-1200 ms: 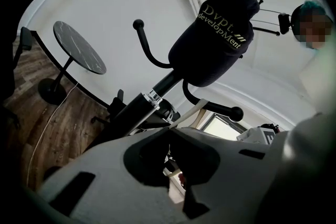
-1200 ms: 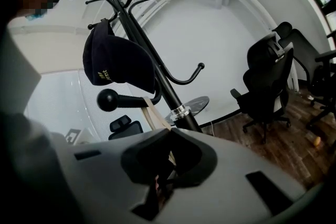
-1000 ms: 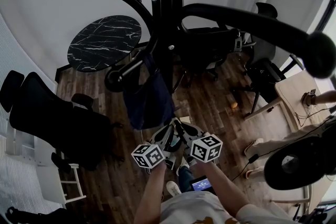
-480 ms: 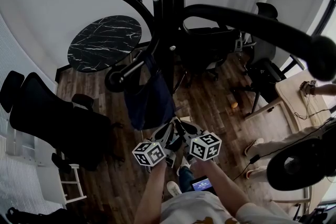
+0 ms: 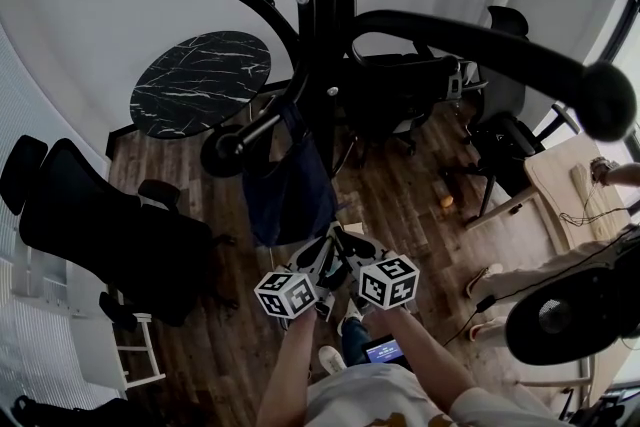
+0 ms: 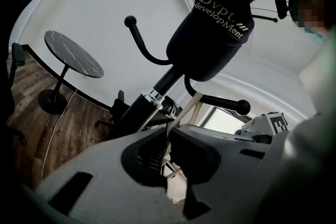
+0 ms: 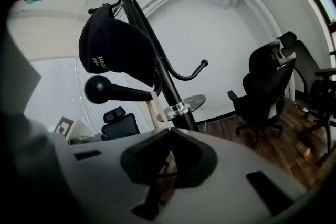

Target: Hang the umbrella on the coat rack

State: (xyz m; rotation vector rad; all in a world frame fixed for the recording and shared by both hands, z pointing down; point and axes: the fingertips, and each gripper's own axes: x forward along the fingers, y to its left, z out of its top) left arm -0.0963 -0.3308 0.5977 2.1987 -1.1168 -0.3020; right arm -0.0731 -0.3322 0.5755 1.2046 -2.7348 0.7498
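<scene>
L gripper (image 6: 167, 136) & R gripper (image 7: 169, 136) both clenched, nothing betw. jaws; coat rack (image 5: 325, 15) at 12 o'clock. Umbrella not visible: prob. light, stiff, so grab handle.

A dark cap (image 6: 212, 29) hanging on the coat rack (image 6: 157, 94) is showing gold lettering: "Dvpt." above "developMent". Seen from its other side, the print is looking too small to read.
</scene>
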